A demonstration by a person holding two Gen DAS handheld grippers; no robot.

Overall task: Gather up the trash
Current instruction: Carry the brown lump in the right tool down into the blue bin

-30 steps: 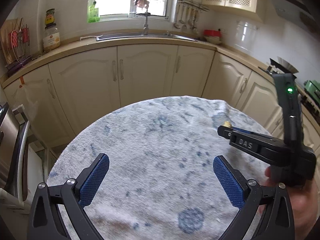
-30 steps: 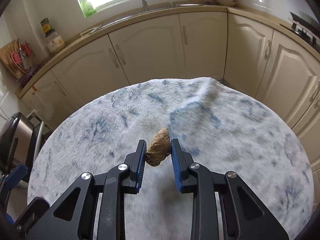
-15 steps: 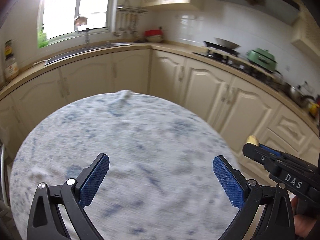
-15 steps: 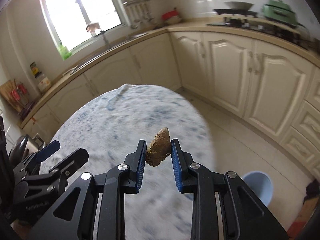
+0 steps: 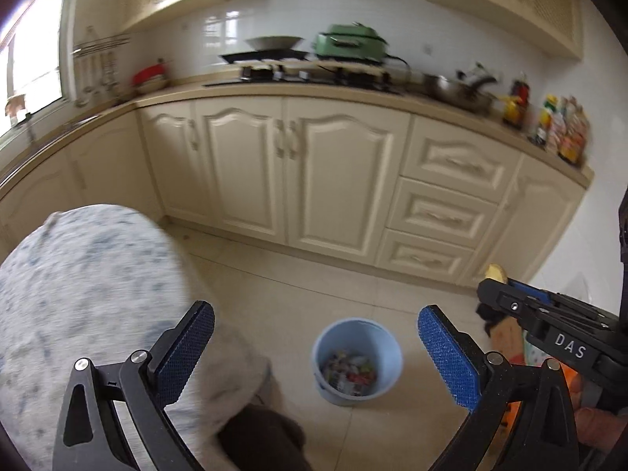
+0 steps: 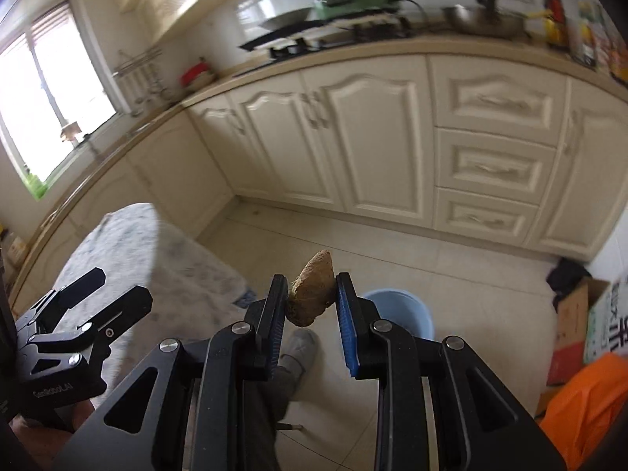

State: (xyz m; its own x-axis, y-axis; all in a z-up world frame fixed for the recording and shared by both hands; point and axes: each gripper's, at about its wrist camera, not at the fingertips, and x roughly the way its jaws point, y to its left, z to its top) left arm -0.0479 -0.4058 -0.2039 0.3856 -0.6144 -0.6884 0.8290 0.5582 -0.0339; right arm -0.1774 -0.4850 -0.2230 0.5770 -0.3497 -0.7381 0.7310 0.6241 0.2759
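- Swung away from the cloth-covered surface (image 5: 74, 286), which filled both views a second ago; now pushed to the left of the blue bin (image 5: 357, 357), with open floor (image 5: 314, 282) and cream cabinets (image 5: 298, 168) taking over the picture.
- Blue bin newly in sight: absent a second ago, a sliver at the edge half a second ago, now standing on the floor beyond both sets of fingers, and in the right wrist view partly hidden behind the right hand-held gripper (image 6: 310, 302).
- Meaning for the task, as a judgement: pick-up finished, carry nearly over, drop into the bin next; needs the scrap brought above the bin's mouth before letting go.
- Right hand-held gripper clenched on the brown scrap (image 6: 312, 294), same pinch as a second ago; scrap raised above the floor, near the bin but left of it in the right wrist view, not yet clearly over the opening.
- Left hand-held gripper (image 5: 314, 345) spread wide, nothing between its blue pads (image 5: 447, 357), bin framed between them.
- Scrap: lumpy, tan-brown, rough and matte, pointed at the top, wider below; looks like a peel or root piece, exact kind not clear.
- Bin already holding mixed colourful litter (image 5: 349, 369).
- Cardboard box (image 6: 577, 314) and orange bag (image 6: 588, 404) to the right of the bin.
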